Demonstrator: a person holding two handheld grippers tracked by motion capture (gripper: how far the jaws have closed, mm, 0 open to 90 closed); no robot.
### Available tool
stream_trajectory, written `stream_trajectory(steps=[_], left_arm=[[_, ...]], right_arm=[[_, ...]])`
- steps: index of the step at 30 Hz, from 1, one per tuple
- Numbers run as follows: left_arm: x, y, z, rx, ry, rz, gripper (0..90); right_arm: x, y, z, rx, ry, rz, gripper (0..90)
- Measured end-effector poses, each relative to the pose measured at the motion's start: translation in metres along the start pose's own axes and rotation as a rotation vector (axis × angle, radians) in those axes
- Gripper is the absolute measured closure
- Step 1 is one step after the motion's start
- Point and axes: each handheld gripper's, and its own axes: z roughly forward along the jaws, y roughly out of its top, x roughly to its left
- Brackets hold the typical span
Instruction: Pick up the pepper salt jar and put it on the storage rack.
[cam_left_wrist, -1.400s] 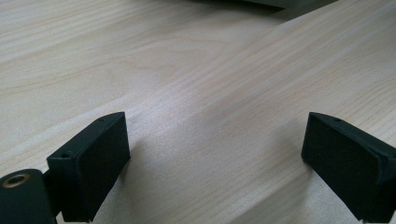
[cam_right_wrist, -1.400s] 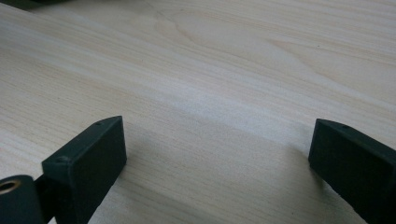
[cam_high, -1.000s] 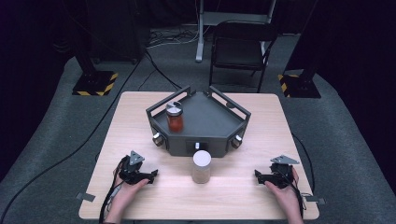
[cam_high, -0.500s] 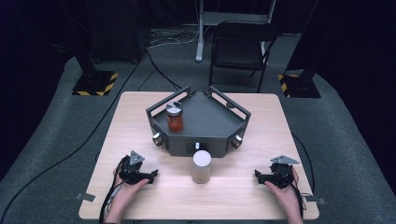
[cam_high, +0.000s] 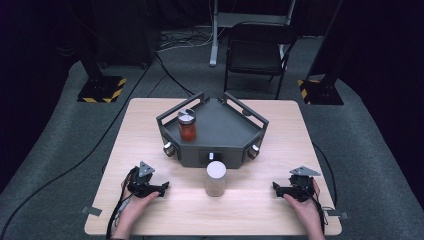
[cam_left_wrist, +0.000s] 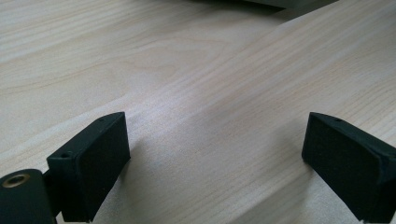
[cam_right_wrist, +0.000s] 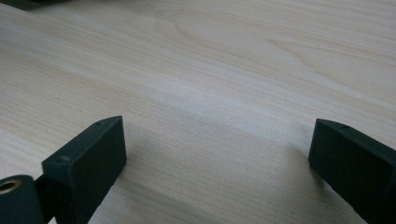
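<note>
- White-lidded clear glass jar (cam_high: 216, 178): upright on the light wooden counter (cam_high: 150, 120), near the middle of its front edge, just before the dark grey angular tray (cam_high: 220, 130).
- Left hand-held gripper (cam_high: 159, 189): rests near the front left corner, jaws spread wide, holding nothing.
- Right hand-held gripper (cam_high: 278, 189): rests near the front right corner, jaws spread, holding nothing.
- Red-filled jar (cam_high: 187, 126): upright in the tray's left part.

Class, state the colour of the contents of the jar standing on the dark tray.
Orange-red, under a silver lid; the jar shows best in the high view.
</note>
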Motion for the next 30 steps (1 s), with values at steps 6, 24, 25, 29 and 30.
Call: stream_trajectory(steps=[6, 24, 25, 29, 30], left_arm=[[0.0000, 0.0000, 0.0000, 0.000, 0.000, 0.000, 7.1], [0.0001, 0.0001, 0.0000, 0.000, 0.000, 0.000, 7.1], [0.0000, 0.0001, 0.0000, 0.000, 0.000, 0.000, 7.1], [0.0000, 0.0001, 0.0000, 0.000, 0.000, 0.000, 7.1], [0.0001, 0.0001, 0.0000, 0.000, 0.000, 0.000, 7.1]], right_arm=[[0.0000, 0.0000, 0.0000, 0.000, 0.000, 0.000, 3.7], [0.0001, -0.0001, -0.0004, 0.000, 0.001, 0.000, 4.2], [0.0001, -0.0003, -0.0005, 0.000, 0.001, 0.000, 4.4], [-0.0002, -0.0011, -0.0013, -0.004, 0.004, 0.002, 6.5], [-0.0001, -0.0011, -0.0015, -0.005, 0.004, 0.001, 7.1]])
